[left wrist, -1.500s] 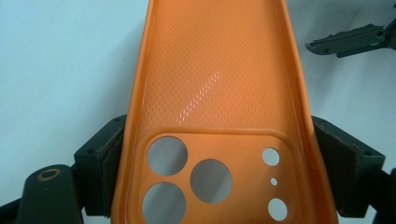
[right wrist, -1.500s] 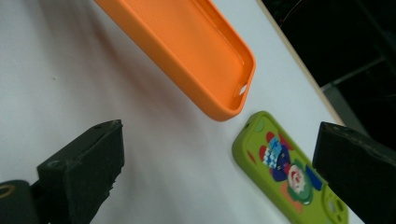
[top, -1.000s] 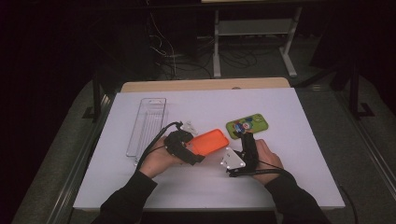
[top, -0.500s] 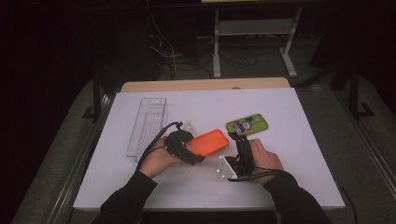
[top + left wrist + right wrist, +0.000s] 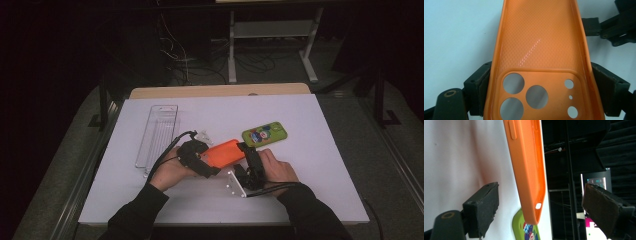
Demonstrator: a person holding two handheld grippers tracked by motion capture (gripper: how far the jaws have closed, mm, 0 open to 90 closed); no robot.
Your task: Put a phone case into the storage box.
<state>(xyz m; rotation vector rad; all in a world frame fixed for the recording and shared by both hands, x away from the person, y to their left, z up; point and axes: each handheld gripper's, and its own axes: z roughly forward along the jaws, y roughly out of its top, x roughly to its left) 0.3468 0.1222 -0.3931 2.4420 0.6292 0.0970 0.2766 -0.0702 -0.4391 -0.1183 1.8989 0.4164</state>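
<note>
Orange phone case [image 5: 226, 153] sits raised off the white table [image 5: 310, 125], just beside the green phone [image 5: 265, 134].

Left gripper [image 5: 197, 159] is clamped across the case's camera-cutout end; in the left gripper view both pads press its side walls [image 5: 539, 50].

Right gripper [image 5: 248, 156] stands at the case's far end with its jaws apart. They have just been closing, with the case's corner [image 5: 530, 177] between the pads but not yet touched.

Risks:
- The case is soft, so a pinch on one thin edge could bend it or twist it out of the left grip.
- The right jaws are near the green phone and could nudge it.

Against the earlier frames, the right gripper has come from behind the case up to its end. Clear tray [image 5: 159, 132], farther from the case, is unmoved.
</note>
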